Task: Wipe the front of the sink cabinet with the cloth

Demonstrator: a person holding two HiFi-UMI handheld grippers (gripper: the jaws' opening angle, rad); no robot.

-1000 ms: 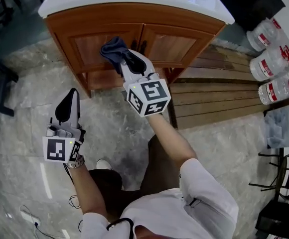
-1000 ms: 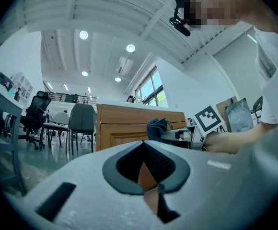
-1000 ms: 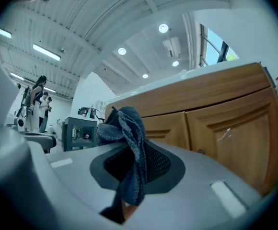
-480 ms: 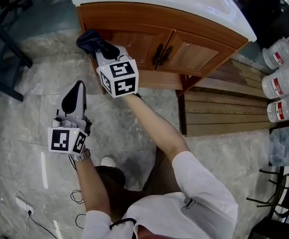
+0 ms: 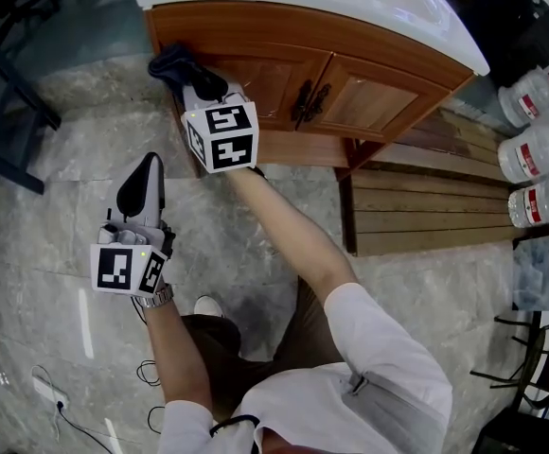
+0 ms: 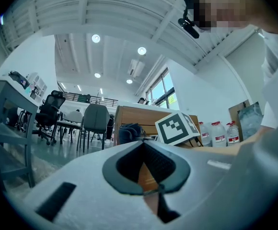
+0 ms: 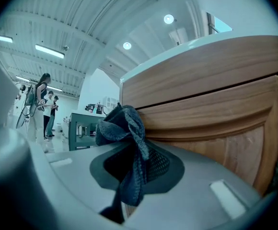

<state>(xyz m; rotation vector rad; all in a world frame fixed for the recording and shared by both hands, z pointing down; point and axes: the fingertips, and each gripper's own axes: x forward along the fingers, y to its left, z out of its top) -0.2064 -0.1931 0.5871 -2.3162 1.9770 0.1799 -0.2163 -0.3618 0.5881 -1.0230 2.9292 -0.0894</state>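
The wooden sink cabinet (image 5: 350,83) with a white top stands at the top of the head view. My right gripper (image 5: 182,72) is shut on a dark blue cloth (image 5: 168,62), which presses against the cabinet's left front corner. In the right gripper view the bunched cloth (image 7: 124,133) sits between the jaws against the wooden front (image 7: 211,109). My left gripper (image 5: 146,170) hangs lower left over the floor, away from the cabinet, jaws closed with nothing in them. In the left gripper view its jaws (image 6: 146,174) meet, with the cabinet (image 6: 139,119) far ahead.
Large water bottles (image 5: 540,149) stand at the right beside a wooden pallet (image 5: 426,216). A dark table leg (image 5: 9,83) is at the left. Black door handles (image 5: 305,104) sit mid-cabinet. The person's leg and shoe (image 5: 208,306) are below. Chairs (image 6: 93,121) show in the distance.
The right gripper swept the cloth leftward from the cabinet's middle to its left front corner, then nudged slightly up. The left gripper stayed almost still.
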